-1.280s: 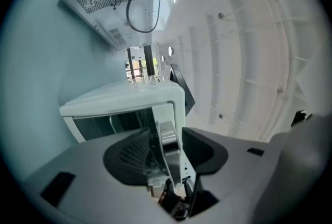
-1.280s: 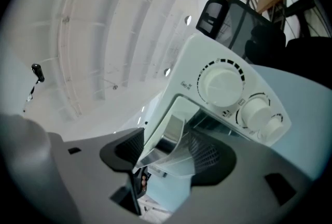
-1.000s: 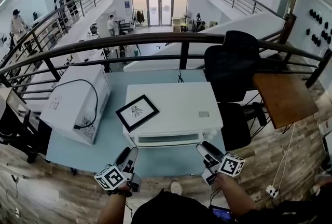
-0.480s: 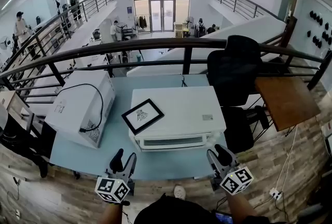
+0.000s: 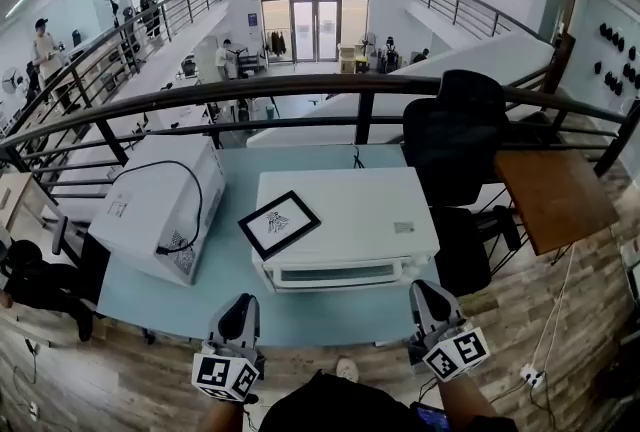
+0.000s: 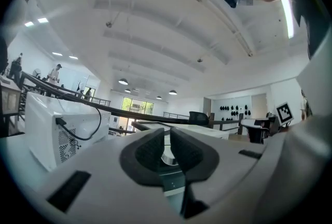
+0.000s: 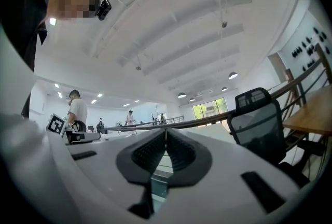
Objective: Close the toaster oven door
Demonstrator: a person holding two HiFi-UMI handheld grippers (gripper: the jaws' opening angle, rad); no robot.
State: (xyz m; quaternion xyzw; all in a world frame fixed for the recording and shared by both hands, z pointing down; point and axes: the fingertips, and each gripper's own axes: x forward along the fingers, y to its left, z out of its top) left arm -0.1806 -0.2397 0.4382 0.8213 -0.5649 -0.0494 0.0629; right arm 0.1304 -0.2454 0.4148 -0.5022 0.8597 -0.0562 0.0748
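Observation:
The white toaster oven (image 5: 345, 210) stands mid-table, and its front door (image 5: 338, 273) sits upright against the body. My left gripper (image 5: 240, 304) hovers over the table's near edge, left of the door. Its jaws have just been closing, they hold nothing, and they now look shut. My right gripper (image 5: 424, 289) hangs off the oven's front right corner, shut and empty. In the left gripper view the pads (image 6: 153, 149) leave only a thin slit, with the oven top (image 6: 207, 133) beyond. The right gripper view shows its pads (image 7: 151, 151) pressed together.
A black-framed picture (image 5: 279, 223) lies on the oven's top. A white appliance (image 5: 165, 200) with a black cable sits on the light blue table (image 5: 300, 315) to the left. Behind are a dark railing (image 5: 300, 90), a black chair (image 5: 460, 135) and a wooden table (image 5: 555, 190).
Both grippers have pulled back from the oven's front toward me, rolled upright with their marker cubes facing up, and their jaws have gone from spread to together.

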